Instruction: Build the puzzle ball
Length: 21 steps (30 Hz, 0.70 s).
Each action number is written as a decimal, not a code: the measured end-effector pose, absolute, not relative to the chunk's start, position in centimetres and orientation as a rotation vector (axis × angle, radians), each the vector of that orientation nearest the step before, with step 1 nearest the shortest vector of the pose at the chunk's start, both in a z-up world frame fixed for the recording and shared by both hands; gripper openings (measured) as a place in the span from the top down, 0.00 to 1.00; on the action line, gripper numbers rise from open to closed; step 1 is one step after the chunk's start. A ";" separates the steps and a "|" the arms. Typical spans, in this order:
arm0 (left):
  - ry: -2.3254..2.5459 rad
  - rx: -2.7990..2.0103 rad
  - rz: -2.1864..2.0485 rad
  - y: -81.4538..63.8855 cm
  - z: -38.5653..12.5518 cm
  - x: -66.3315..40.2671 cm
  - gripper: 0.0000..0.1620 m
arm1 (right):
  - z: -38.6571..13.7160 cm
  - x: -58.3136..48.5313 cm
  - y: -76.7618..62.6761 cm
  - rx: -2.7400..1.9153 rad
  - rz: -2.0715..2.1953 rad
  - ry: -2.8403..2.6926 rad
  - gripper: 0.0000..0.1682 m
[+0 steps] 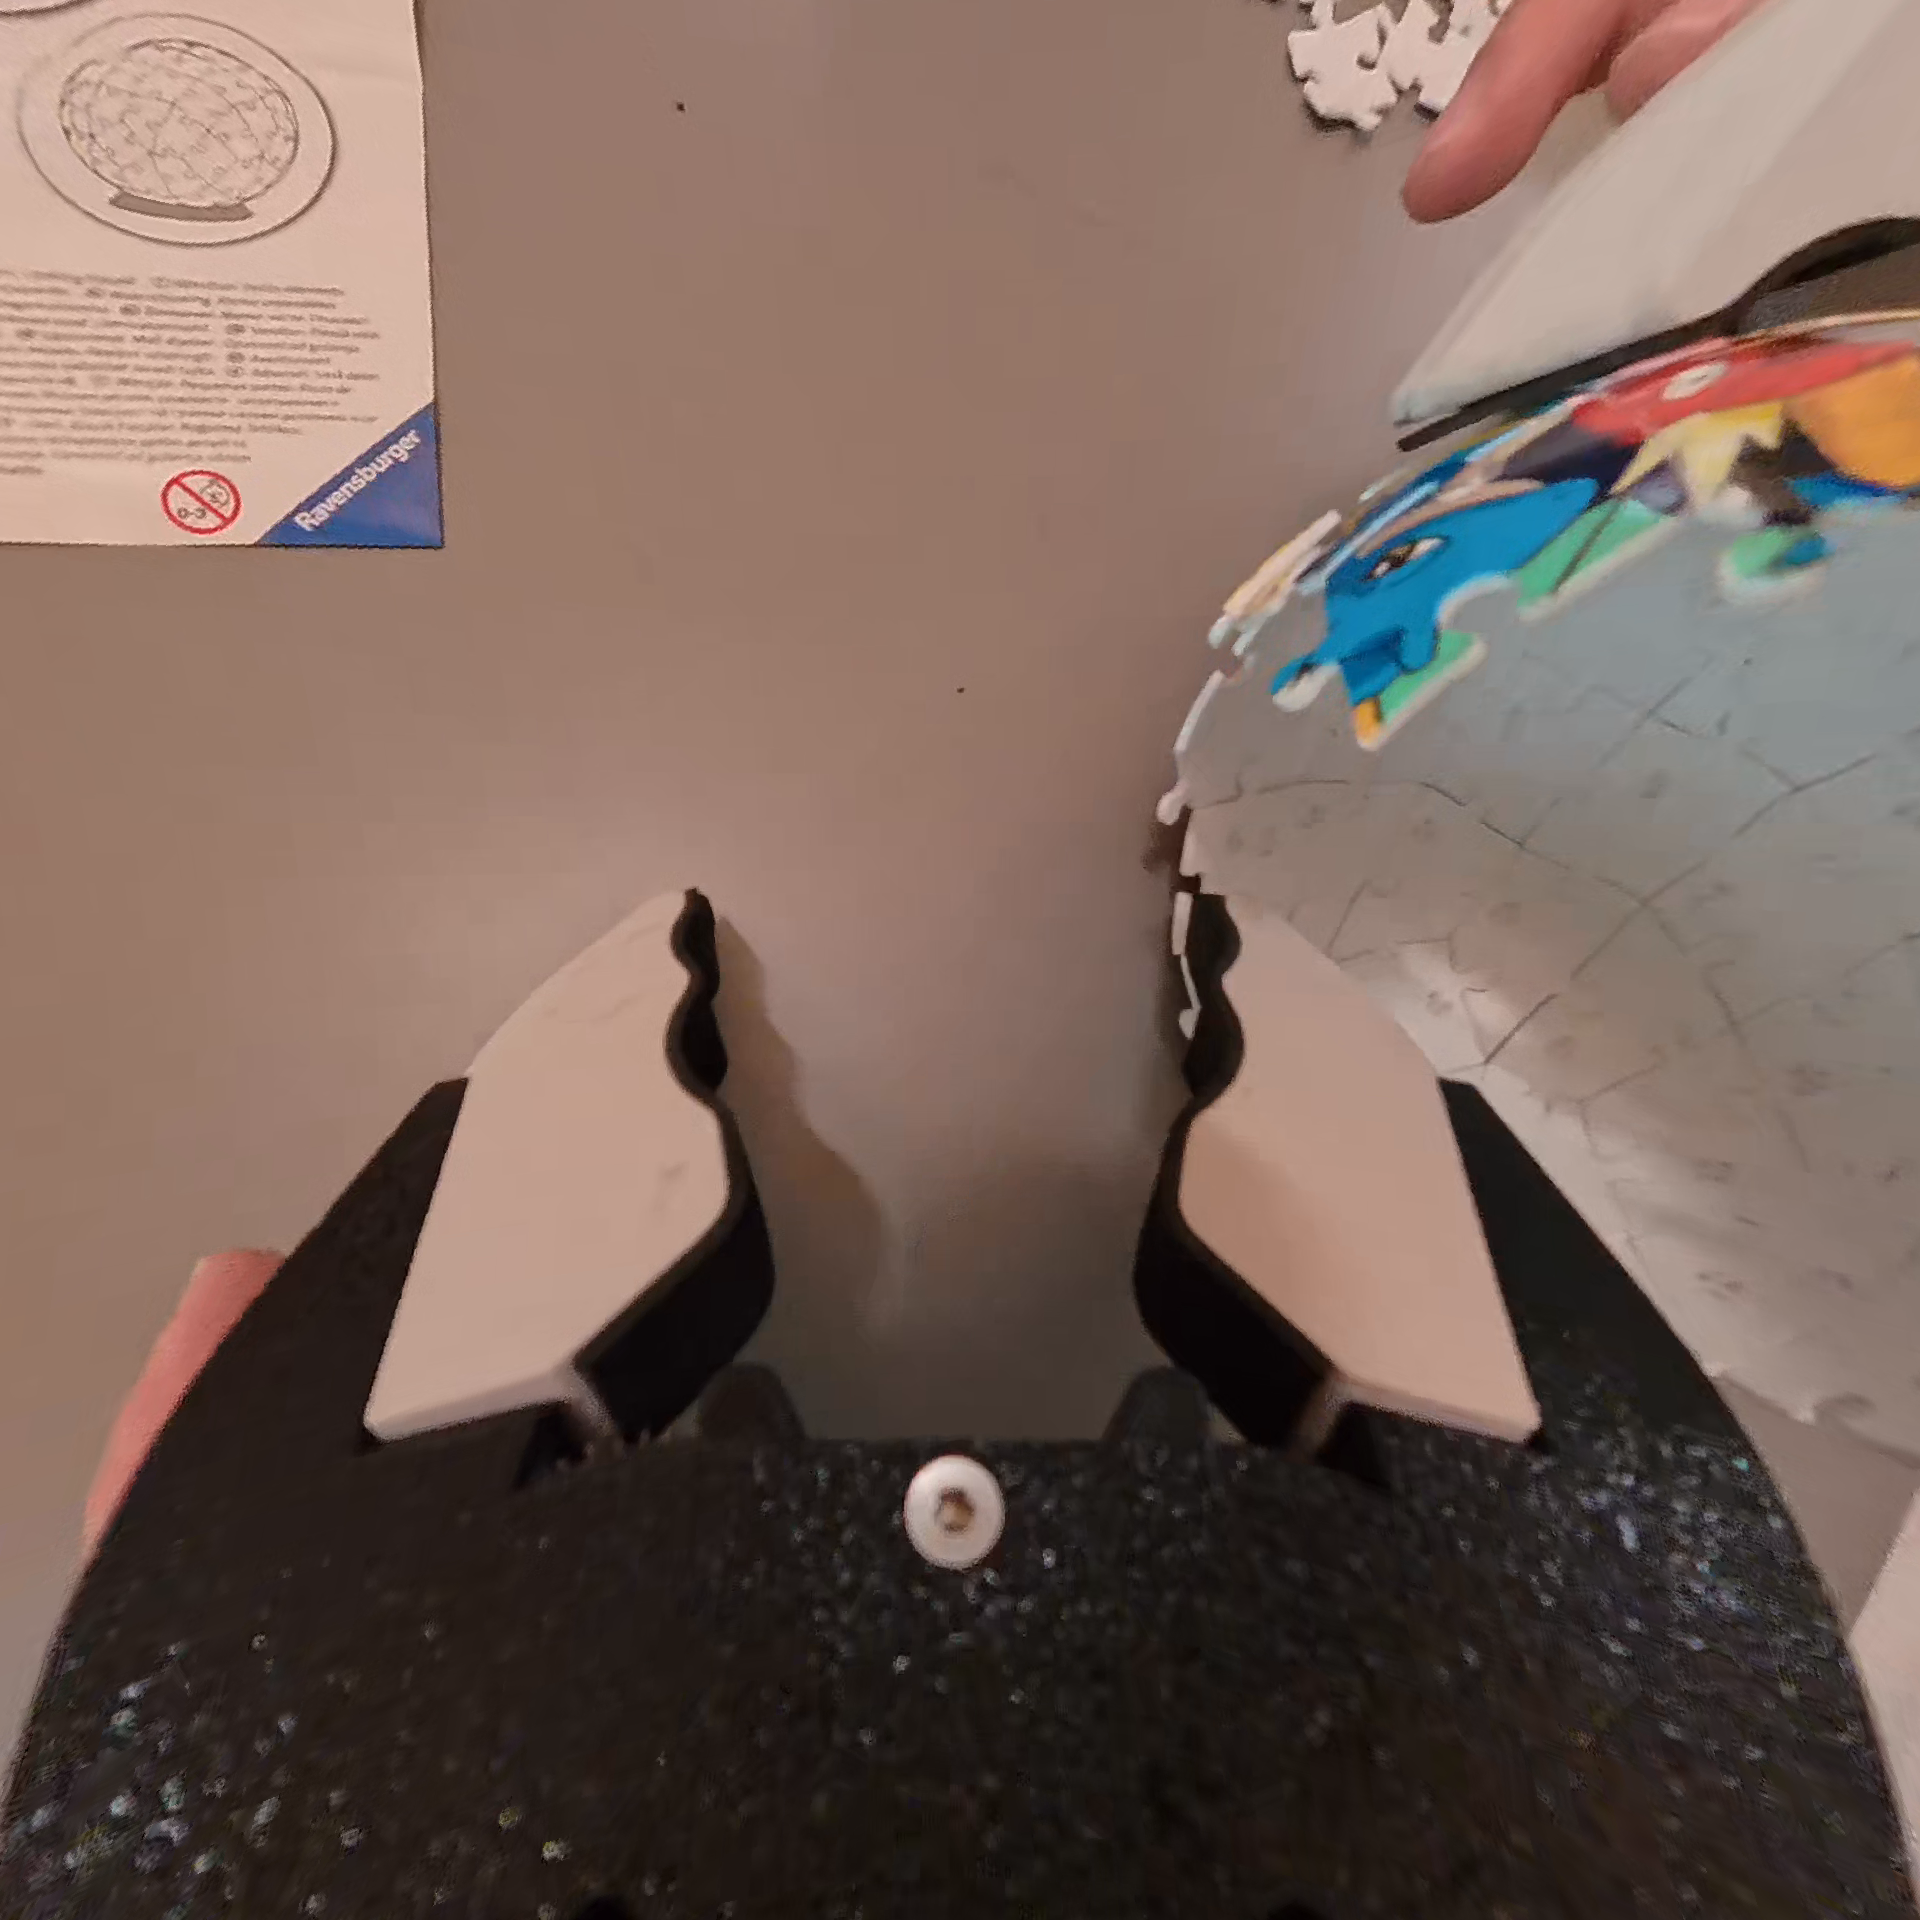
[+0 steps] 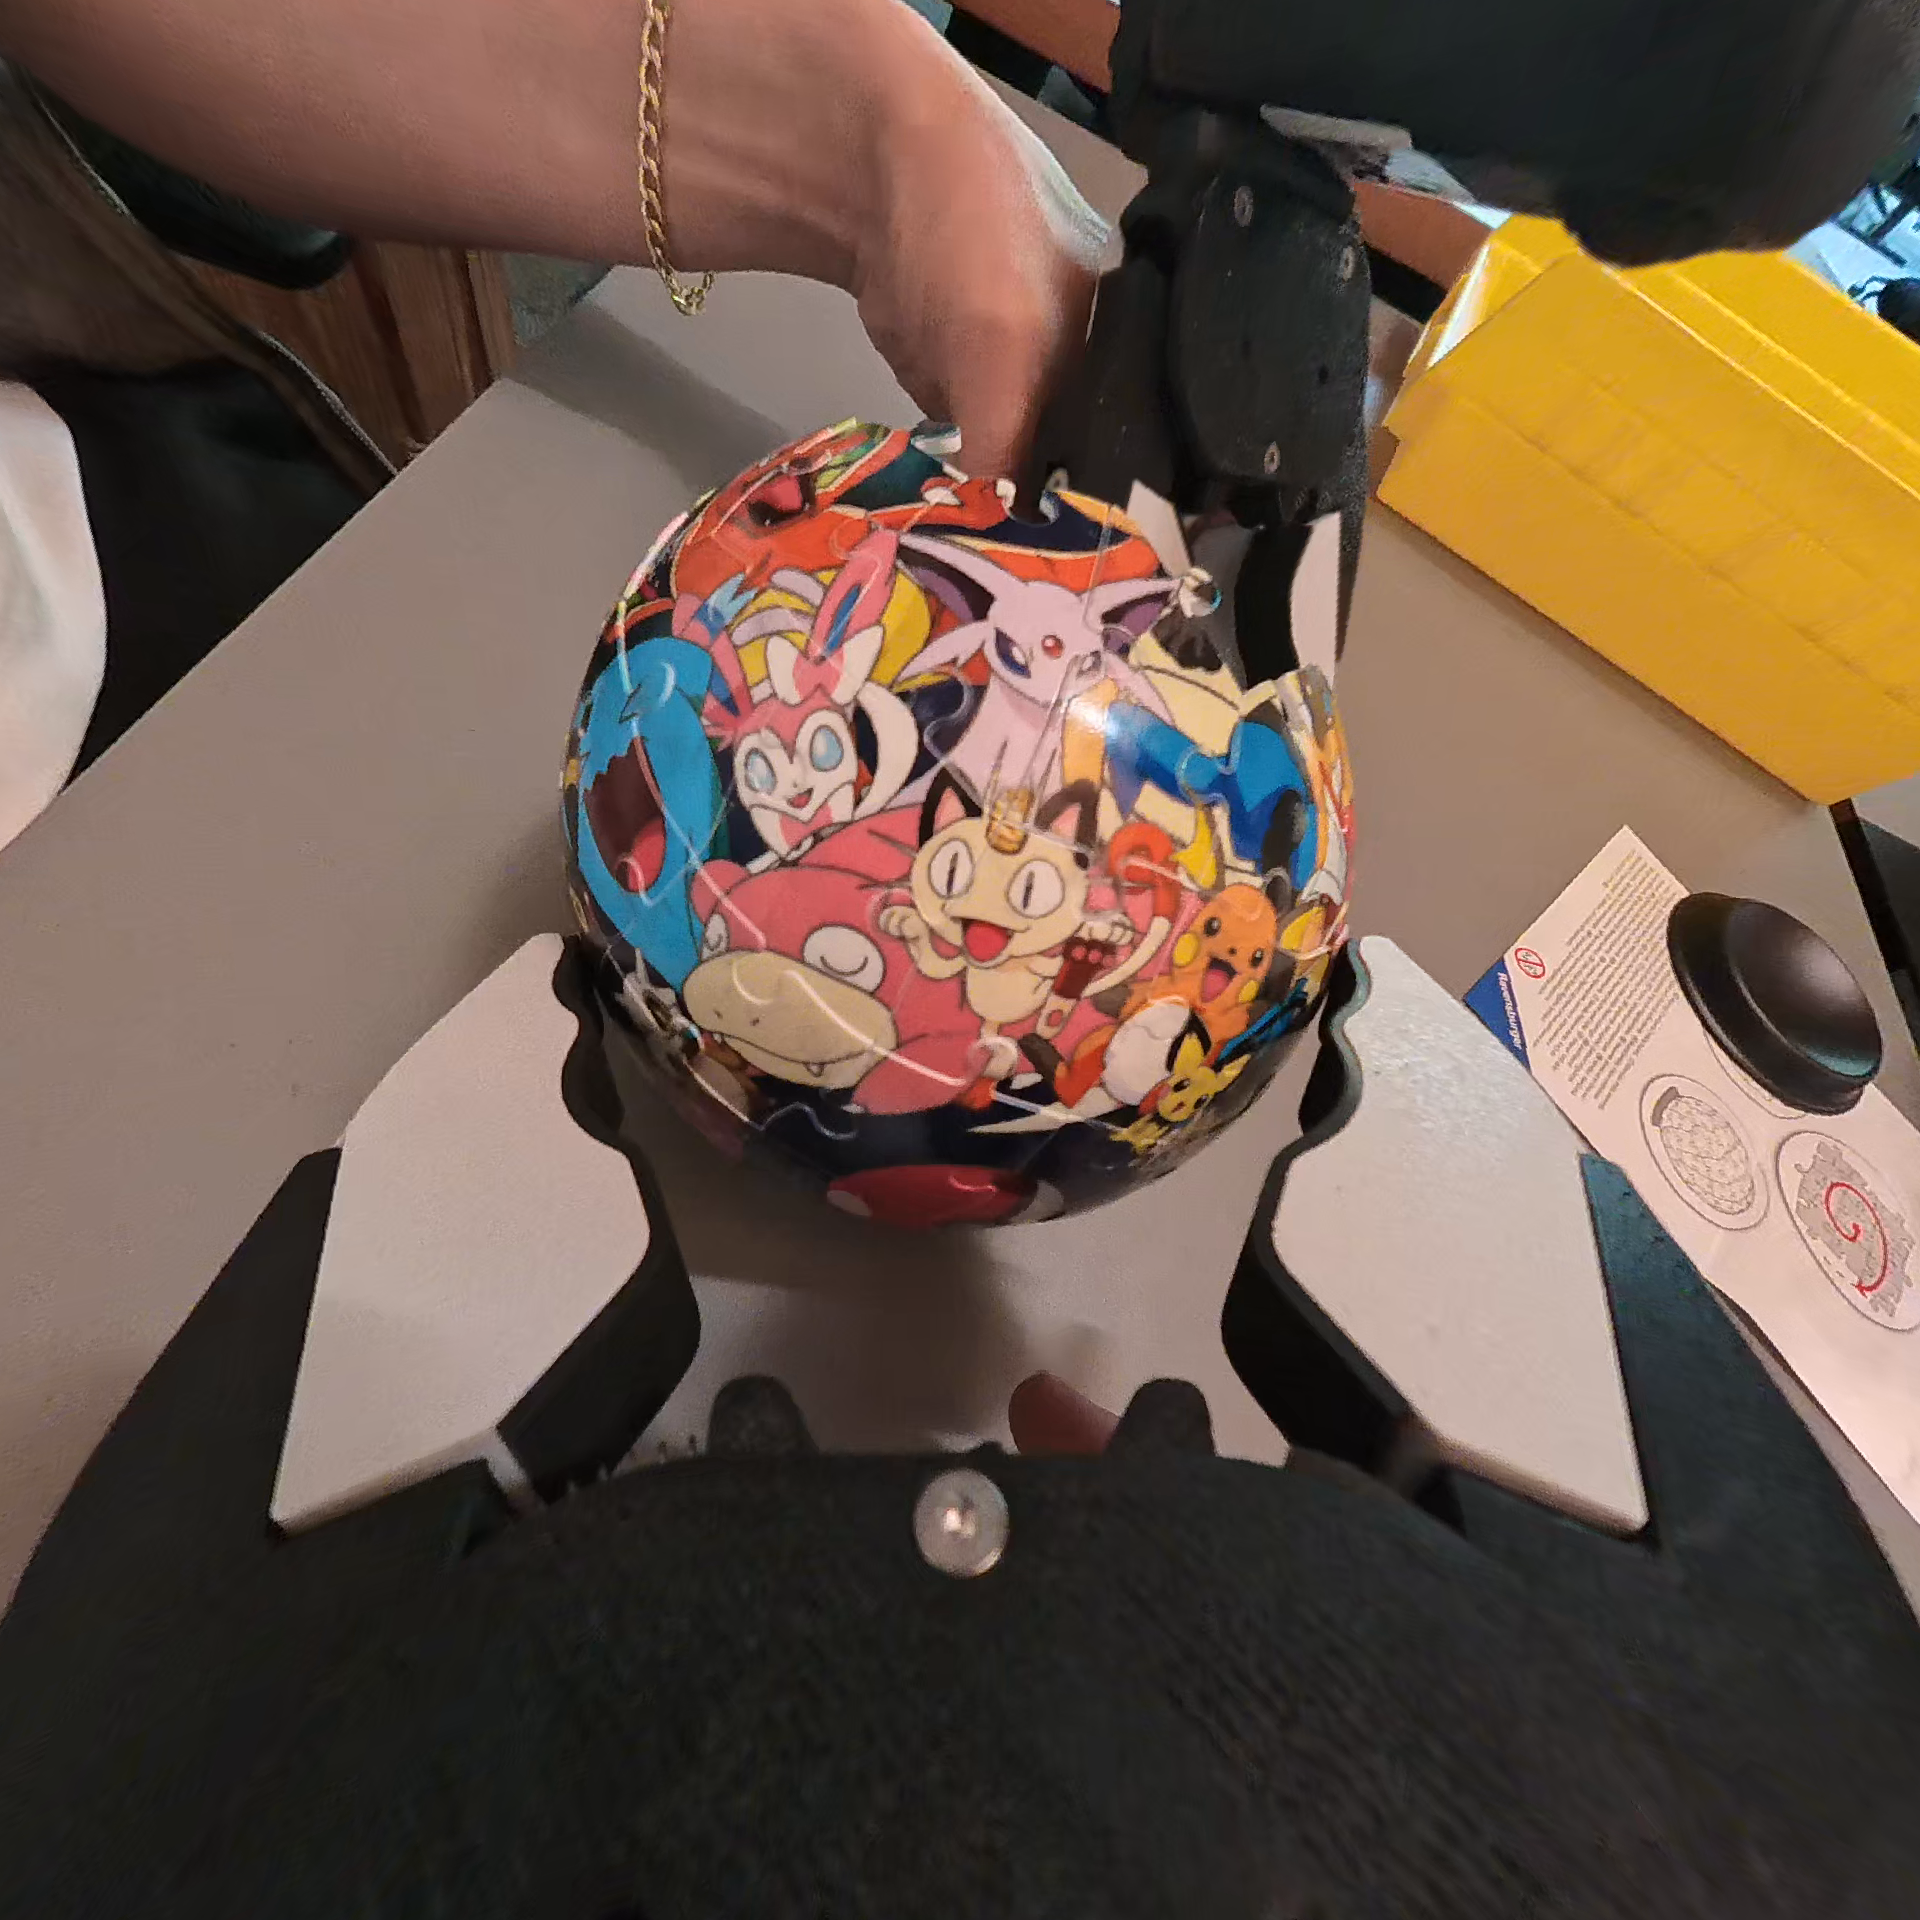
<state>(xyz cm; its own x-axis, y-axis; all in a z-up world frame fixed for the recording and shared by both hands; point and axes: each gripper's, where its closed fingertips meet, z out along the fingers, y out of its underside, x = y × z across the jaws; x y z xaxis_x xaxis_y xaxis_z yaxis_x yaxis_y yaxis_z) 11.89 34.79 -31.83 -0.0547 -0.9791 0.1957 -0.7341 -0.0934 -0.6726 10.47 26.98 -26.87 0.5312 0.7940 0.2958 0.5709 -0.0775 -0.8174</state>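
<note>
The puzzle ball [image 2: 956, 831] is a sphere covered in colourful cartoon creatures, with an open gap at its top rear. My right gripper [image 2: 956, 956] is shut on it, one finger on each side. In the left wrist view the ball [image 1: 1558, 935] shows its pale inner side and jagged open rim at the right. My left gripper [image 1: 951, 914] is open and empty, its right fingertip against that rim. It also shows in the right wrist view [image 2: 1158, 530], behind the ball's top. One of my right gripper's fingers [image 1: 1662, 249] lies across the ball.
The grey table [image 1: 831, 416] holds an instruction sheet [image 1: 208, 260] at far left and loose white pieces [image 1: 1371, 52] at the top. A black round stand [image 2: 1777, 997] sits on the sheet [image 2: 1662, 1143]. A yellow box [image 2: 1662, 468] stands at the back right. A person's hand [image 2: 883, 208] reaches over the ball.
</note>
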 end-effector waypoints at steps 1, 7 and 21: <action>1.825 -1.865 -0.931 34.7 -31.8 11.8 0.47 | -26.9 10.5 27.0 -1.762 0.278 -1.144 0.23; 1.932 -1.811 -0.803 34.0 -32.9 11.5 0.47 | -26.8 10.3 27.1 -1.753 0.277 -1.152 0.23; 1.949 -1.724 -0.789 33.5 -33.1 11.9 0.55 | -27.5 11.3 27.9 -1.792 0.229 -1.113 0.28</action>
